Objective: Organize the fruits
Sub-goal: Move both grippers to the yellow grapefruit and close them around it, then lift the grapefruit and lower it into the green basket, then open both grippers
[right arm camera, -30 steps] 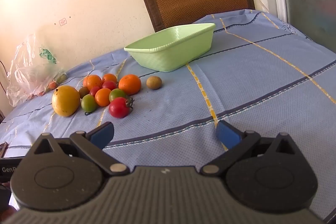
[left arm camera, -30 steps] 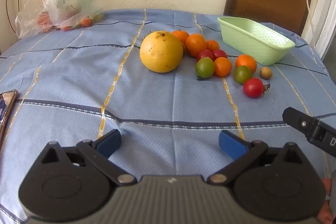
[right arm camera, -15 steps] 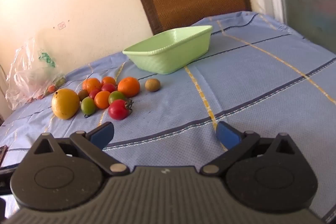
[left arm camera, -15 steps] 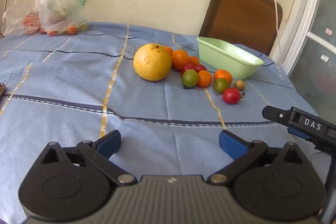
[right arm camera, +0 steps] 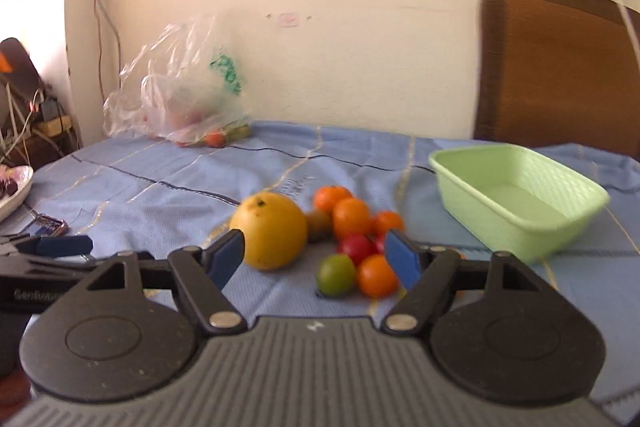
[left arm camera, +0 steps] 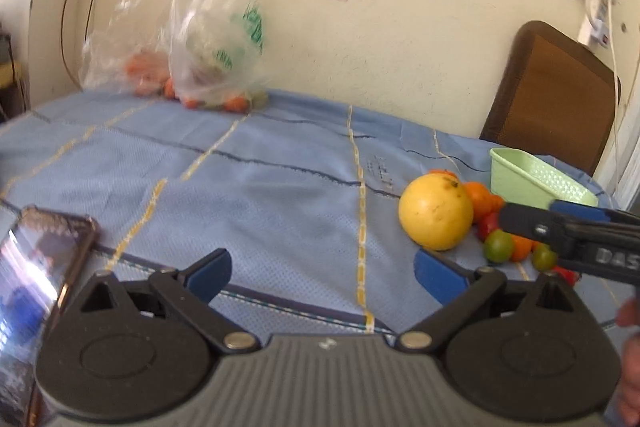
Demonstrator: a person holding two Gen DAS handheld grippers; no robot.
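Fruit lies heaped on the blue cloth (right arm camera: pixel 168 203) beside the empty green basket (right arm camera: pixel 516 203), and with the left gripper (left arm camera: pixel 322 269), jaws just narrowed slightly, and right gripper (right arm camera: pixel 316 259) both wide and empty, the heavy, firm yellow citrus (right arm camera: pixel 274 231) likely wants a grip across its middle, while the small tomatoes (right arm camera: pixel 355 247) look smooth, soft and easily crushed.

"das" in white on right tool (left arm camera: pixel 576 223) body; green print on plastic bag (left arm camera: pixel 224 39) unreadable.
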